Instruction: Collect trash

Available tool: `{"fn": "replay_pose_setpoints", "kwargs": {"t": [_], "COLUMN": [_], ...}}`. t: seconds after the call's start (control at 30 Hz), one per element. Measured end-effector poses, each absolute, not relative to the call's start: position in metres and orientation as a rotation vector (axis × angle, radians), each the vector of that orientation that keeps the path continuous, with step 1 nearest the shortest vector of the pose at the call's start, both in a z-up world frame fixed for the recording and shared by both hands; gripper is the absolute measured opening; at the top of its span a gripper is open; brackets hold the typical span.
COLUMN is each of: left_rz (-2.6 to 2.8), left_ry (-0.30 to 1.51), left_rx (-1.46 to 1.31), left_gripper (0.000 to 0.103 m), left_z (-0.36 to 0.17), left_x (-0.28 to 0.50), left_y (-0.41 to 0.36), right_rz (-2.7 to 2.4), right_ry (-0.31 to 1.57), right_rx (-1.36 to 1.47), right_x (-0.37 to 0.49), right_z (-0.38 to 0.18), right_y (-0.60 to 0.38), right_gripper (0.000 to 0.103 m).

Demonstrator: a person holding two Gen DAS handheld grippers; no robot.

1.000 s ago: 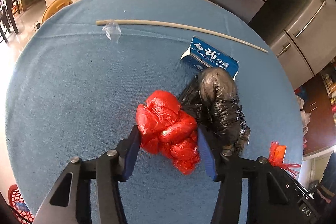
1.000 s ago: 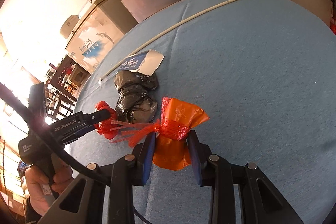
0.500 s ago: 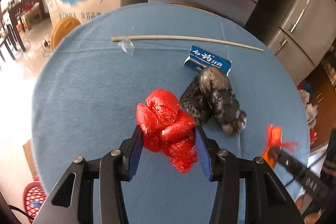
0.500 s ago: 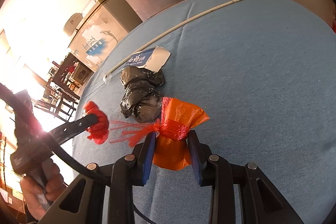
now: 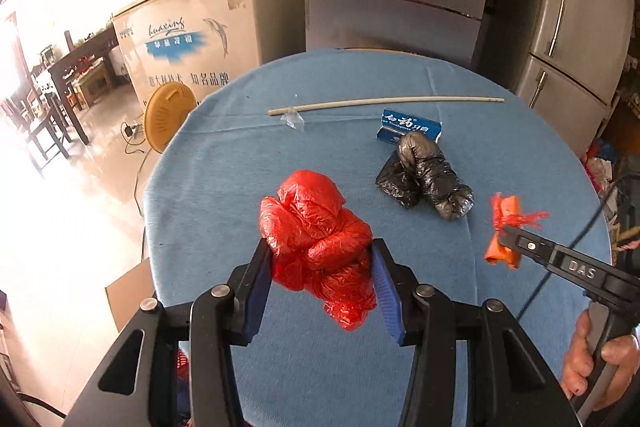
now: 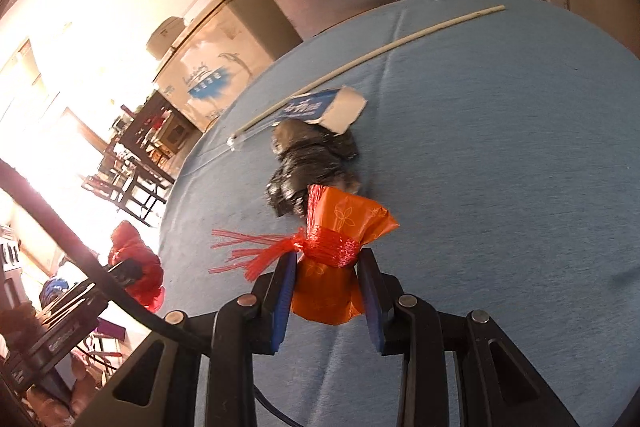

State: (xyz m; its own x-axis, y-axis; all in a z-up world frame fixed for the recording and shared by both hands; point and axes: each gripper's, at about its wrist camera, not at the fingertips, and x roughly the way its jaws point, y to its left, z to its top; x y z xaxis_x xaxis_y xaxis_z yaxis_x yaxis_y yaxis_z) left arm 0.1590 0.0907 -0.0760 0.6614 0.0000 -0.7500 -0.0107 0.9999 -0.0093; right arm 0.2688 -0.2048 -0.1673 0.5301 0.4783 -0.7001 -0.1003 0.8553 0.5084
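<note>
- Your left gripper (image 5: 322, 279) is clamped on the crumpled red bag (image 5: 320, 239); the pads bite only its lower folds and most of the bundle bulges ahead of the fingertips. Thin film like that can creep out of the pinch, so I would expect it to slide free if you swing fast.
- Your right gripper (image 6: 326, 291) is clenched on the orange wrapper (image 6: 334, 267), held clear of the blue tablecloth (image 5: 224, 187). The grip sits below its red fringe tie (image 6: 280, 247); the loose strands trail to the left of the jaws and could snag on something.
- With both grippers full, neither can catch a dropped piece.
- Ahead of your left gripper and to its right, the black bag (image 5: 428, 179) lies on the cloth, touching the toothpaste box (image 5: 408, 127) just beyond it. Farther ahead lies the long stick (image 5: 384, 101), with a scrap of clear film (image 5: 294, 119) at its near end.
- Containers: no bin shows clearly in either view. Something red and meshed sits low beside the left gripper's body; I cannot tell whether it is a basket, or what it holds. A blind release could miss.
- The three bundles are closed, contents hidden.
</note>
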Motion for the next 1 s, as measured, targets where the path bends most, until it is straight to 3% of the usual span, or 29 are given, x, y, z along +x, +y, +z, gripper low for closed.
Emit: {"fn": "replay_pose_setpoints", "kwargs": {"t": [1.0], "left_rz": [0.311], "left_ry": [0.856], "left_rx": [-0.005], "left_gripper": [0.05], "left_z": [-0.08], "left_x": [0.081], "left_y": [0.182], "right_rz": [0.561], "right_ry": [0.976], "right_rx": [0.368], "right_x": [0.257], "right_z": [-0.147], "right_y": [-0.13], "right_gripper": [0.034]}}
